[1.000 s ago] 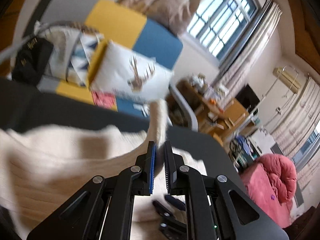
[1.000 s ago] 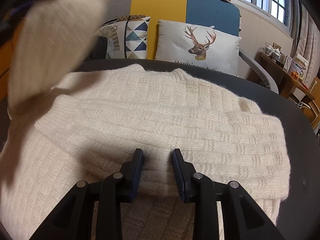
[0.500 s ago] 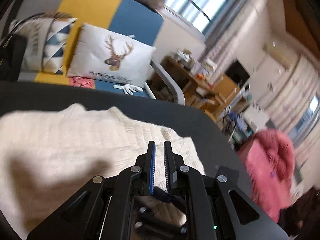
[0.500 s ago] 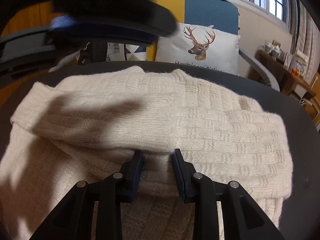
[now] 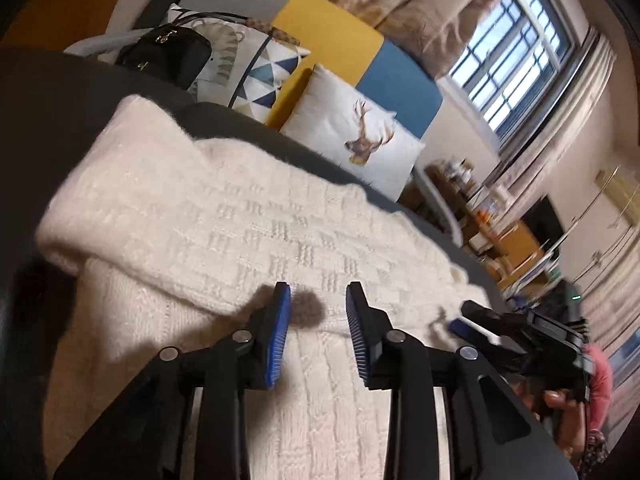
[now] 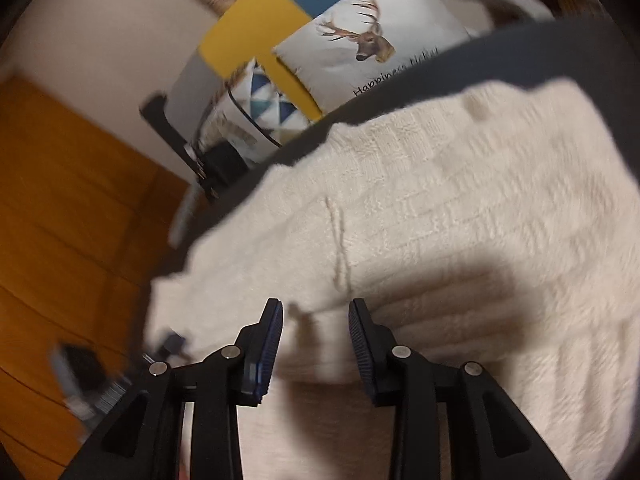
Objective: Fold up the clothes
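A cream knitted sweater (image 5: 248,224) lies on the dark round table (image 5: 60,92), with both sleeves folded across its body. My left gripper (image 5: 318,296) is open just above the lower edge of the folded sleeve, nothing between its blue pads. The right gripper (image 5: 480,326) shows at the right of the left wrist view, over the sweater's right side. In the right wrist view the sweater (image 6: 460,200) fills the frame and my right gripper (image 6: 316,312) is open over a folded sleeve edge. The left gripper (image 6: 80,368) is a blur at lower left there.
Behind the table stands a sofa (image 5: 332,36) in yellow, blue and grey with a deer cushion (image 5: 356,148), a triangle-pattern cushion (image 5: 264,68) and a black bag (image 5: 168,56). A cluttered desk (image 5: 504,236) and window (image 5: 516,56) lie to the right. A wooden floor (image 6: 60,208) is left.
My left gripper laid the left sleeve across the sweater, opened and dropped low over it. The right gripper, open throughout, swung left and tilted over the sweater.
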Demonstrator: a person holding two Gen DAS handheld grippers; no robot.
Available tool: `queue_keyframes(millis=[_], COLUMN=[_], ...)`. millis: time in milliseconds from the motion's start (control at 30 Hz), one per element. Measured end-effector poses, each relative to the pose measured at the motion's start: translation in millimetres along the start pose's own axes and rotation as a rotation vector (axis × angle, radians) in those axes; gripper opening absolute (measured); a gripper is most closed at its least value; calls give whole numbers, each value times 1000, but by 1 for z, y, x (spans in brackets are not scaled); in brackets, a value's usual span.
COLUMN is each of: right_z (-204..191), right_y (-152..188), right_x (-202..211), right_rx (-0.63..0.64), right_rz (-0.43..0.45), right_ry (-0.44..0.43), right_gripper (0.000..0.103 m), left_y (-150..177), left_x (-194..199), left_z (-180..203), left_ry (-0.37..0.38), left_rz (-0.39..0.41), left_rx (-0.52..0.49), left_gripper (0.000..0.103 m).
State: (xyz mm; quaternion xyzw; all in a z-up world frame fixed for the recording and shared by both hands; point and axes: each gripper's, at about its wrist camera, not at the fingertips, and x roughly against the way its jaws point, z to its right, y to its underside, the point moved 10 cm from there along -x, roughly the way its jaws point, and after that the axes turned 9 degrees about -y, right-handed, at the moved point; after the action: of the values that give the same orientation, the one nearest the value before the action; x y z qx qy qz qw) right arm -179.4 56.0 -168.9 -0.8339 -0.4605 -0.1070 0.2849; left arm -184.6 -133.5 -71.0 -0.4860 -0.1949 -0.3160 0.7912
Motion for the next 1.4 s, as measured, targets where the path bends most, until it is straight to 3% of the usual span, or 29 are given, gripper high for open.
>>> queue_keyframes(millis=[167, 267, 400, 567, 633, 833, 933, 1033, 1133, 1200, 1333, 1400], right_z=[10, 3, -27, -43, -38, 12, 32, 47, 27, 13, -17, -23], right_y=[-9, -15, -28, -52, -63, -48, -39, -33, -37, -40, -47, -42], right_x=[-23, -32, -21, 25, 40, 30, 32, 38, 48, 56, 72, 49], right_rx=[-155, -135, -51, 32, 42, 26, 18, -30, 86, 168, 332, 425], right_rz=[1, 5, 57, 178, 211, 111, 100, 117, 167, 200, 267, 177], right_ry=[-74, -59, -84, -45, -17, 112, 151, 146, 202, 241, 318, 342], right_gripper=[35, 14, 11, 11, 11, 11, 12, 14, 23, 26, 20, 15], left_y=[4, 7, 5, 3, 4, 5, 6, 1, -22, -36, -48, -49], left_x=[2, -2, 0, 2, -1, -3, 1, 1, -13, -29, -64, -72], left_z=[17, 19, 13, 8, 7, 4, 22, 48, 50, 40, 0, -19], left_ry=[29, 28, 20, 13, 5, -32, -17, -12, -68, -114, -202, -215], left_rz=[12, -4, 17, 38, 24, 2, -4, 8, 32, 6, -79, -108], left_rx=[-66, -74, -45, -29, -26, -8, -45, -147, -206, -192, -103, -50], left_gripper=[49, 50, 50, 50, 50, 50, 50, 50, 50, 50, 50, 50])
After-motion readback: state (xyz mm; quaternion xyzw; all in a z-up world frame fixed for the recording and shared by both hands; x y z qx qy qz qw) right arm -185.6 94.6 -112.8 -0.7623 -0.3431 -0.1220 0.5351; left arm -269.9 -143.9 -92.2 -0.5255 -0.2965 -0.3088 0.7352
